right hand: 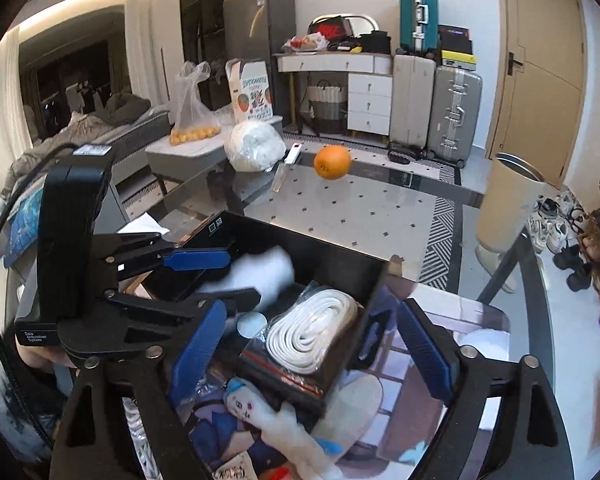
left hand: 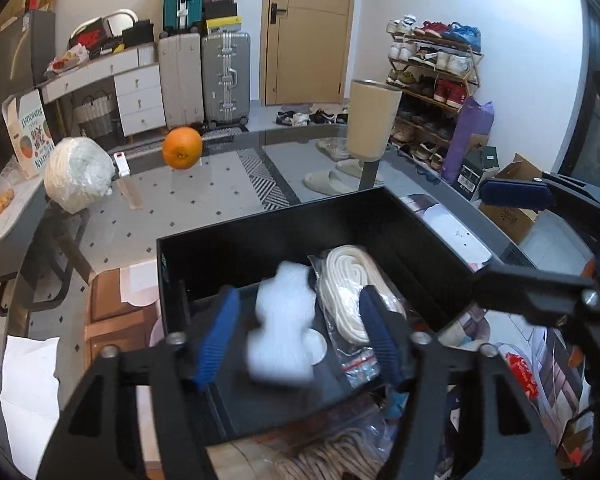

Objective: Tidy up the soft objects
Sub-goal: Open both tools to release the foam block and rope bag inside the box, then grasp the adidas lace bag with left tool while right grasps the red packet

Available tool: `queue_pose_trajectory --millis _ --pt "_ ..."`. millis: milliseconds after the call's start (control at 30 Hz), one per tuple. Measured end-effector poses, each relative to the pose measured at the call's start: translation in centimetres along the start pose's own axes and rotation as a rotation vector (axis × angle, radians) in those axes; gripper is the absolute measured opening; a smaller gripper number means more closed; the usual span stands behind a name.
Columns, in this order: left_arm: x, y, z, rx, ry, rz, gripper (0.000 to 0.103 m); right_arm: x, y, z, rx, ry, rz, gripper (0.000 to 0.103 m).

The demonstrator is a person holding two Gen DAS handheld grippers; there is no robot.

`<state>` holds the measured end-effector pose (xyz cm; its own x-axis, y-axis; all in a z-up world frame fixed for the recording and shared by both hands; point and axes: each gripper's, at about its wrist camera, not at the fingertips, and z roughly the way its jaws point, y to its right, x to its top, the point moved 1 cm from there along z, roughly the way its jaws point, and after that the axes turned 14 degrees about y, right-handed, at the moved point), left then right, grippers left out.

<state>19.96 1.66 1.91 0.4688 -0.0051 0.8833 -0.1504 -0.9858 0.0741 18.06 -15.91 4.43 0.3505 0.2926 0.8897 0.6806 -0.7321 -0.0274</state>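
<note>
1. Black box (left hand: 260,248) is open on top, but the white fluffy thing (left hand: 282,320) and bagged rope coil (left hand: 352,292) fill most of the floor.
2. Far glass tabletop (right hand: 364,204) is mostly bare; only the orange (right hand: 332,162), the wrapped white bundle (right hand: 254,146) and the beige cylinder (right hand: 508,204) stand there.
3. The other gripper (right hand: 204,276) crowds the box's left side.

The right gripper (right hand: 312,344) hangs wide open over a black box (right hand: 332,264). A bag of white rope (right hand: 314,330) lies inside. A fluffy white toy (right hand: 260,272) sits by the left gripper (right hand: 224,276). An orange (right hand: 332,162) is behind.
</note>
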Motion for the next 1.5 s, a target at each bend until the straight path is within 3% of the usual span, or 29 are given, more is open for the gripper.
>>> queue_pose_trajectory --millis 33,100,200,733,1000,1500 --pt "0.0 0.1 -0.2 0.011 0.004 0.005 0.081 -0.1 0.2 -0.5 -0.003 0.011 0.009 0.097" --pt "-0.1 0.0 -1.1 0.029 0.033 -0.005 0.094 -0.4 0.6 -1.7 -0.011 0.038 0.033 0.099" --pt "-0.2 -0.2 -2.8 0.026 0.076 -0.032 0.103 -1.1 1.2 -3.1 -0.002 0.056 0.076 0.102" --pt "-3.8 -0.2 -8.8 0.078 0.08 -0.072 0.103 -5.2 1.2 -7.1 -0.011 0.001 0.106 0.102" --pt "-5.0 0.0 -9.6 0.08 0.055 -0.092 0.103 -7.2 0.1 -8.8 -0.032 -0.052 0.052 0.102" --pt "-7.1 0.9 -9.2 0.075 -0.005 -0.076 0.103 -11.6 2.1 -9.2 -0.101 -0.193 0.038 0.102"
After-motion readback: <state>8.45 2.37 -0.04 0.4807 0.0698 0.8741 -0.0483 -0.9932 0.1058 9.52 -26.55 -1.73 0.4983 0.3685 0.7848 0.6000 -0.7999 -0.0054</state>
